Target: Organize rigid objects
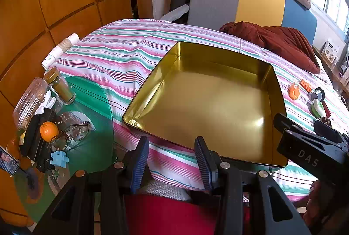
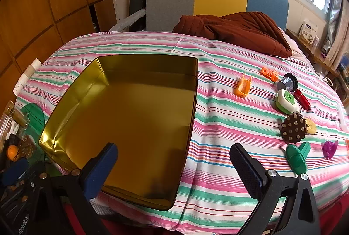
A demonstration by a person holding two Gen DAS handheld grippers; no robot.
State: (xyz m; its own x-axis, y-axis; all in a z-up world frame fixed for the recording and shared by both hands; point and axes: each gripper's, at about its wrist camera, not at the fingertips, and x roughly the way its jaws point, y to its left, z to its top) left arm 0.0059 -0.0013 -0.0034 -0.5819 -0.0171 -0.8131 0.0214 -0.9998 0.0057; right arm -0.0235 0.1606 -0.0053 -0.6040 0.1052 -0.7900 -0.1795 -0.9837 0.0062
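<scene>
Gold-lined metal, the wide shallow tin (image 2: 130, 108) is your landmark here: it sits open and bare inside on the striped cloth (image 2: 218, 126), and both your tools hang just short of its near rim. Your left gripper (image 1: 172, 160) has its blue pads partly spread with nothing between them, poised over the cloth at the tin's near edge. Your right gripper (image 2: 174, 167) stands as wide as it goes, one pad over the tin's near corner, the other over the cloth to the tin's right, gripping nothing.

The pieces you are sorting all lie on the cloth to the right of the tin, none inside it. Nearest the tin is an orange clip (image 2: 243, 85); beyond it, farther right, an orange block (image 2: 269, 73), a silver cylinder (image 2: 286, 83), a white-and-green case (image 2: 286, 101) and a red tube (image 2: 302, 99). Closer to you on that side lie a brown studded disc (image 2: 293, 128), a green plastic piece (image 2: 297, 156) and a small purple piece (image 2: 329, 148).

Behind the tin a rust-brown quilt (image 2: 240, 30) is heaped. Left of the tin, a green glass surface (image 1: 91, 108) carries a spice jar (image 1: 60, 84), an orange fruit (image 1: 49, 130) and spectacles (image 1: 72, 134).
</scene>
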